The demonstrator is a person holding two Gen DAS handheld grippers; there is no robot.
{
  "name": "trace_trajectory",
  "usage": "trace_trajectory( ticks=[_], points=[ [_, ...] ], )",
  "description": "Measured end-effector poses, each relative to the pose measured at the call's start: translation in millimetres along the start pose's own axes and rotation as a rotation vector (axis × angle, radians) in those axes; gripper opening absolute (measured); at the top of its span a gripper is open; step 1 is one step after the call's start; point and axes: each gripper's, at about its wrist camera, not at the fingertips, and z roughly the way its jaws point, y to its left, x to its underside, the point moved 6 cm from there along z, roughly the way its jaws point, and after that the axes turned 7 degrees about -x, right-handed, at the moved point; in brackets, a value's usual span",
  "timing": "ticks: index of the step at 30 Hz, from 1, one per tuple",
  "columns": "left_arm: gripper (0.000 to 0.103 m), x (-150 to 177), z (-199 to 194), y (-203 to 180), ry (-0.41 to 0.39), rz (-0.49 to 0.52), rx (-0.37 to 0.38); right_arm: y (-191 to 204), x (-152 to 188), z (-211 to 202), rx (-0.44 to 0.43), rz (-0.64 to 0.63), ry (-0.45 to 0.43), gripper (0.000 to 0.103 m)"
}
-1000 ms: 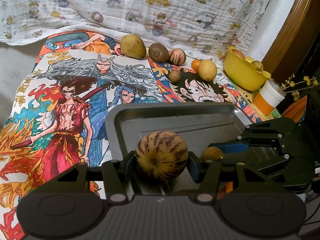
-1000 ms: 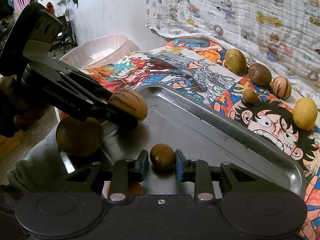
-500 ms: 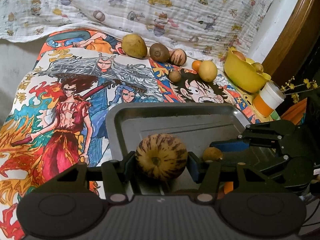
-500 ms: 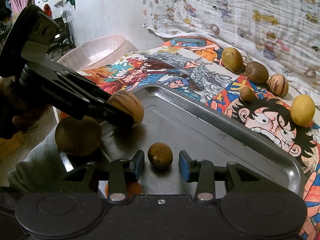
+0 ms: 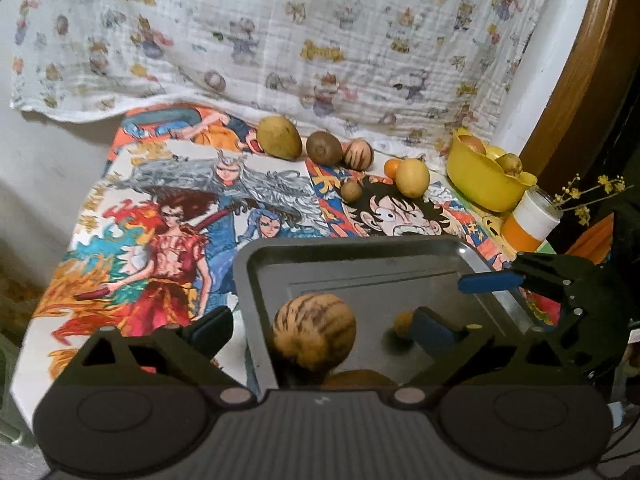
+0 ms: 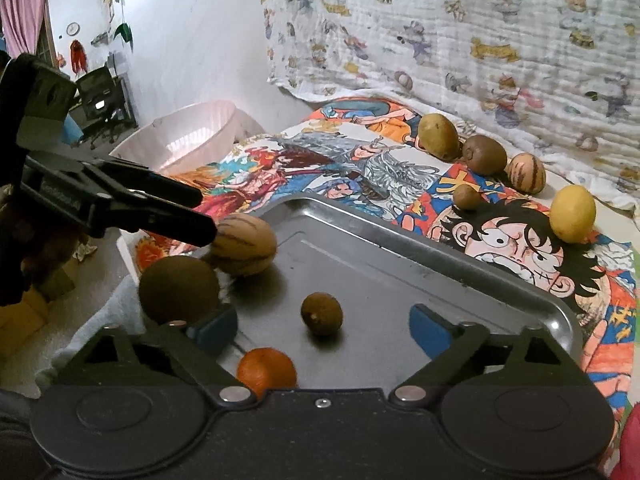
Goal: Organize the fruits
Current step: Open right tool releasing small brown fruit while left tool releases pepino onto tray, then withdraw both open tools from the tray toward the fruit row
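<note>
On the metal tray (image 6: 460, 280) in front of me, both fruits I was carrying now lie loose. My left gripper (image 5: 324, 330) has just been opening and stands spread wide, its blue pads clear of the striped melon (image 5: 314, 334), which sits between them on the tray floor near the left rim. My right gripper (image 6: 322, 328) has also just been opening; the small brown fruit (image 6: 322, 314) rests on the tray between its parted fingers, touching neither. From the right view I see an orange (image 6: 266, 372) at the tray's near edge, just beside my left finger, and a big brown fruit (image 6: 179, 289) at the tray's left corner, close to the melon. Beyond the tray, on the cartoon-print cloth (image 5: 168, 208) that covers the counter, more fruit waits in a loose line: a green mango (image 5: 279, 137), a kiwi (image 5: 324, 147), a second striped melon (image 5: 359, 154), a little brown fruit (image 5: 351, 191), a lemon (image 5: 412, 178) and a small orange (image 5: 392, 168) just behind it. Further right stands a yellow bowl (image 5: 484, 184) with fruit in it, and an orange-and-white cup (image 5: 530, 220) near it.
</note>
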Motion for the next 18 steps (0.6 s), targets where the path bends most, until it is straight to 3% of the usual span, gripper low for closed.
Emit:
trace_trajectory(
  ticks=[10, 18],
  points=[
    [0.102, 17, -29, -8, -0.004, 0.082, -0.030, 14, 14, -24, 0.040, -0.008, 0.024, 0.102],
    [0.102, 18, -32, -19, 0.015, 0.131, -0.029, 0, 27, -38, 0.114, 0.006, 0.065, 0.102]
  ],
)
